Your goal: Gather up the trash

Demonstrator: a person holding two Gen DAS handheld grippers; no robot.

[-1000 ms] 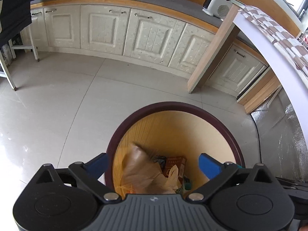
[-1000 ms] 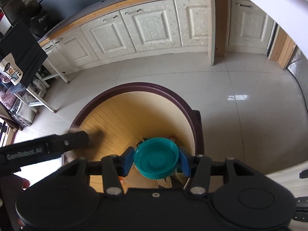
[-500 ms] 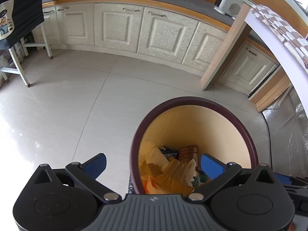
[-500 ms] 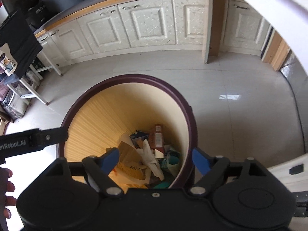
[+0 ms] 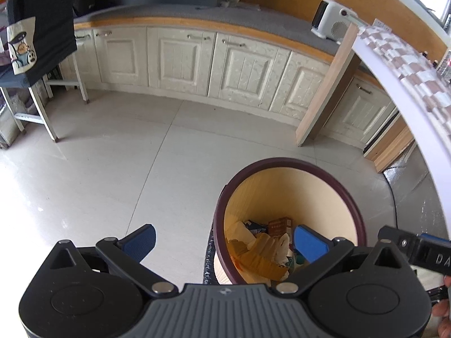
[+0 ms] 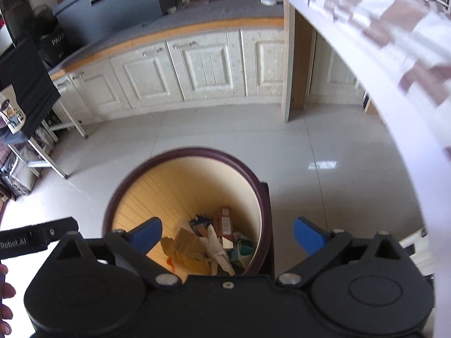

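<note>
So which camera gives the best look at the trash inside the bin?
The right wrist view: it looks almost straight down into the bin, so the trash lies mostly in sight. In the left wrist view, the bin sits off to the right, and a finger covers some trash.

The round trash bin (image 5: 287,169) with a dark purple rim stands upright on the floor, holding crumpled paper trash (image 6: 194,249) at its bottom.

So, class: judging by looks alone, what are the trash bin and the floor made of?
Trash bin: probably plastic, going by its smooth dark maroon rim and finely ribbed, matte yellow inner wall. Floor: apparently glazed ceramic tile, pale and glossy, with grout lines and bright reflections.
</note>
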